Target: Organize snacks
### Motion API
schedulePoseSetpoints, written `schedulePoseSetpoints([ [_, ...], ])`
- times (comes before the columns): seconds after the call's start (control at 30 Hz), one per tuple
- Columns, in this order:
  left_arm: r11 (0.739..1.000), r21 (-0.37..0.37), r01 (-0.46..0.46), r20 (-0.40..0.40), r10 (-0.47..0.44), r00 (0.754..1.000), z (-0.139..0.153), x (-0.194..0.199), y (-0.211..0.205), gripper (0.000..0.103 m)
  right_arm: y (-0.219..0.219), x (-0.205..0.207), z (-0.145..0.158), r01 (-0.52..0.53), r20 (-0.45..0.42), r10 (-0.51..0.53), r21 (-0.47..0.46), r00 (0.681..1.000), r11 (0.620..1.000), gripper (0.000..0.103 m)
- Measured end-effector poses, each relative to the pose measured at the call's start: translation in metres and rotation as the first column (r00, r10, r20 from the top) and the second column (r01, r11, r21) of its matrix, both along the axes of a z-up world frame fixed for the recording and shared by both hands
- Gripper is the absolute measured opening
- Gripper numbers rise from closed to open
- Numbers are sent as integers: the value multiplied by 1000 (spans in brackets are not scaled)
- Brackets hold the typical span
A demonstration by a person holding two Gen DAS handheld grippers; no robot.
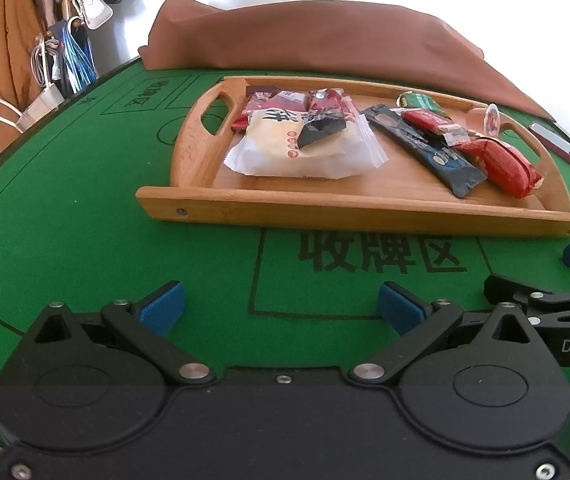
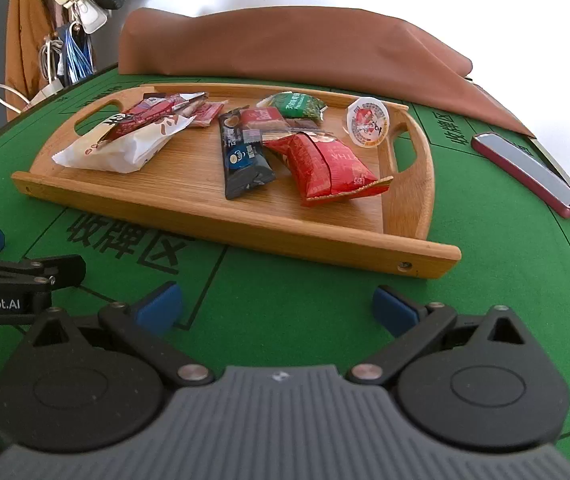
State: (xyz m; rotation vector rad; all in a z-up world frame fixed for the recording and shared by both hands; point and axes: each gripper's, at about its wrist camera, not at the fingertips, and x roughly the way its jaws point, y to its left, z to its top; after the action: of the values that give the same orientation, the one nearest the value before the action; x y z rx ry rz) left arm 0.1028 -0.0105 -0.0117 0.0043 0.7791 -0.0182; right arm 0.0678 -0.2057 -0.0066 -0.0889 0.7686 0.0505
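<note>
We held the left gripper (image 1: 281,306) low over the green felt table (image 1: 85,220), its blue-padded jaws spread wide and holding nothing. The right gripper (image 2: 277,306) sat just beside it, jaws equally wide and empty. Both were in front of the wooden tray (image 2: 245,220), near its front rim but not touching it. Inside the tray, at its left end, lay a large white snack bag (image 2: 125,148) with a small red packet (image 2: 145,114) resting on top. Near the tray's middle lay a long dark packet (image 2: 243,160), and touching its right side a red crinkled packet (image 2: 325,168). Toward the tray's back rim sat a green packet (image 2: 297,106) and a round sealed cup (image 2: 367,122). Right of the tray, apart from it, lay a phone (image 2: 525,168). Behind the tray stretched a brown cloth (image 2: 285,44).
</note>
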Motion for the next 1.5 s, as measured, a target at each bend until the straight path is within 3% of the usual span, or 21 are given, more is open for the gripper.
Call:
schedulePoseSetpoints([
  [1.5, 1000, 2, -16, 8, 16, 1000, -1, 8, 0, 103, 3, 4, -1, 25, 0, -25, 1, 1000, 1000, 103],
])
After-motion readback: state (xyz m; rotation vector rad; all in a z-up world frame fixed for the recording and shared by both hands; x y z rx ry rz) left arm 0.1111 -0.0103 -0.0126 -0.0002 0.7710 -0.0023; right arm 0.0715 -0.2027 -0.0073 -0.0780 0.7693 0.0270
